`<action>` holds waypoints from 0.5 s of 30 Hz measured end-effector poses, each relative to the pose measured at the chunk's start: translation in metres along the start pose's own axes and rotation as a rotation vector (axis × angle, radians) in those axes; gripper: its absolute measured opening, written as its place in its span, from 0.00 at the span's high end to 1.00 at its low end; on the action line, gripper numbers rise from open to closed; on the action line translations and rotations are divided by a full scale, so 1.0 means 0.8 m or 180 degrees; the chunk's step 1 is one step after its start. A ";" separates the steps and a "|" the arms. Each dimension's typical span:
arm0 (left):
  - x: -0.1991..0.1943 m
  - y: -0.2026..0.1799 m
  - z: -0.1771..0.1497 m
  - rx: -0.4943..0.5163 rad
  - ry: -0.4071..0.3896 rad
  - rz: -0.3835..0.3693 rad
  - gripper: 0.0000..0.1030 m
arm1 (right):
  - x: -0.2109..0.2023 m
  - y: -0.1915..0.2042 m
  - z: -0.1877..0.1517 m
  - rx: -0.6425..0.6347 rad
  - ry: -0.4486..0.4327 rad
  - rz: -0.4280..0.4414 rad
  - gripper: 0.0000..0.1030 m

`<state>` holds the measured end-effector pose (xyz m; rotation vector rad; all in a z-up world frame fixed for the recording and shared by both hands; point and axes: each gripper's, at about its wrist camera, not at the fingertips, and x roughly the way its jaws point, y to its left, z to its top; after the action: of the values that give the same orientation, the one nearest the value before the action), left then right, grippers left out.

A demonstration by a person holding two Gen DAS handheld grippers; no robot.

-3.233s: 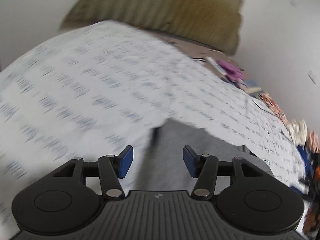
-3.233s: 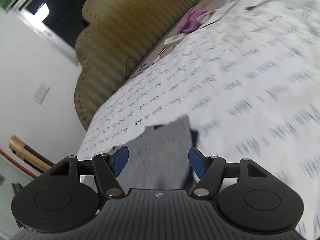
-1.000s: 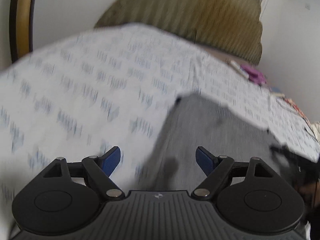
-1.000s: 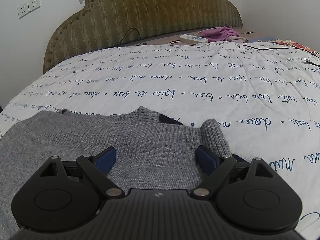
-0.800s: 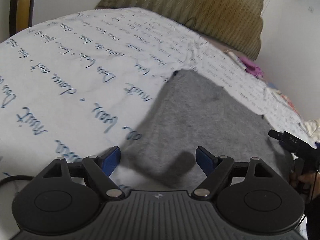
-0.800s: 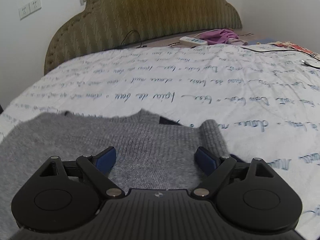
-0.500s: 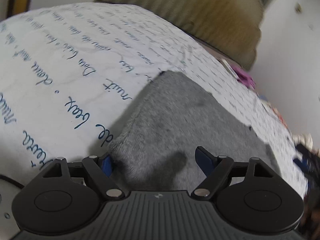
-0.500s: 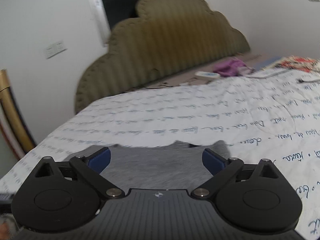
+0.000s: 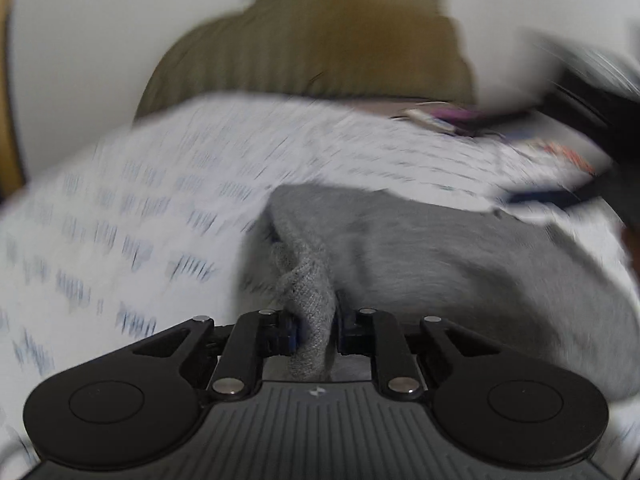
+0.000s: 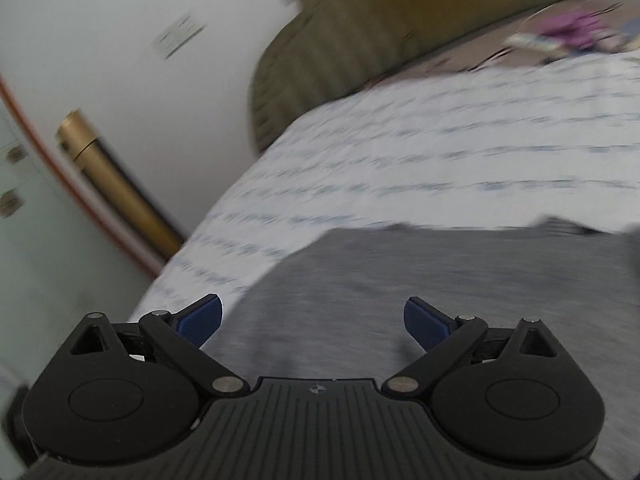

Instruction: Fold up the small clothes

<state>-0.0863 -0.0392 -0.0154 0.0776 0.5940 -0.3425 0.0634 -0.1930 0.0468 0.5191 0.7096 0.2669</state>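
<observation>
A grey knit sweater point(image 9: 432, 256) lies on the white bedsheet with blue script point(image 9: 132, 208). My left gripper point(image 9: 316, 332) is shut on a bunched edge of the sweater, and the pinched fabric rises in a ridge ahead of the jaws. In the right wrist view the same sweater point(image 10: 420, 280) lies flat below my right gripper point(image 10: 312, 320), which is wide open and empty just above it, near the sweater's left edge. Both views are motion-blurred.
An olive padded headboard point(image 9: 320, 44) stands at the far end of the bed. A purple cloth and a white power strip point(image 10: 560, 36) lie near it. A gold-edged frame point(image 10: 116, 184) and the bed's left edge point(image 10: 192, 256) are to the left.
My left gripper has closed on the sweater's edge and lifted it into a ridge. My right gripper has stayed open and swung left over the sweater.
</observation>
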 end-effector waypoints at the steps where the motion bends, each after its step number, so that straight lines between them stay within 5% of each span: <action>1: -0.003 -0.013 -0.001 0.0170 -0.0046 -0.0020 0.85 | 0.018 0.009 0.011 -0.0029 0.0152 0.0076 0.04; 6: -0.010 -0.053 -0.009 0.0610 -0.0149 -0.0112 0.85 | 0.109 0.043 0.048 -0.0095 0.0810 -0.0004 0.06; 9: -0.013 -0.058 -0.013 0.0670 -0.0139 -0.0157 0.85 | 0.158 0.050 0.058 -0.0246 0.1056 -0.0316 0.10; 12: -0.013 -0.054 -0.014 0.0670 -0.0121 -0.0164 0.85 | 0.185 0.048 0.059 -0.0277 0.1176 -0.0508 0.24; 15: -0.014 -0.051 -0.015 0.0667 -0.0107 -0.0164 0.85 | 0.193 0.036 0.049 -0.0242 0.1217 -0.0495 0.60</action>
<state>-0.1153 -0.0723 -0.0178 0.2577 0.5259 -0.4547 0.2014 -0.1211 0.0028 0.3401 1.1017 0.2486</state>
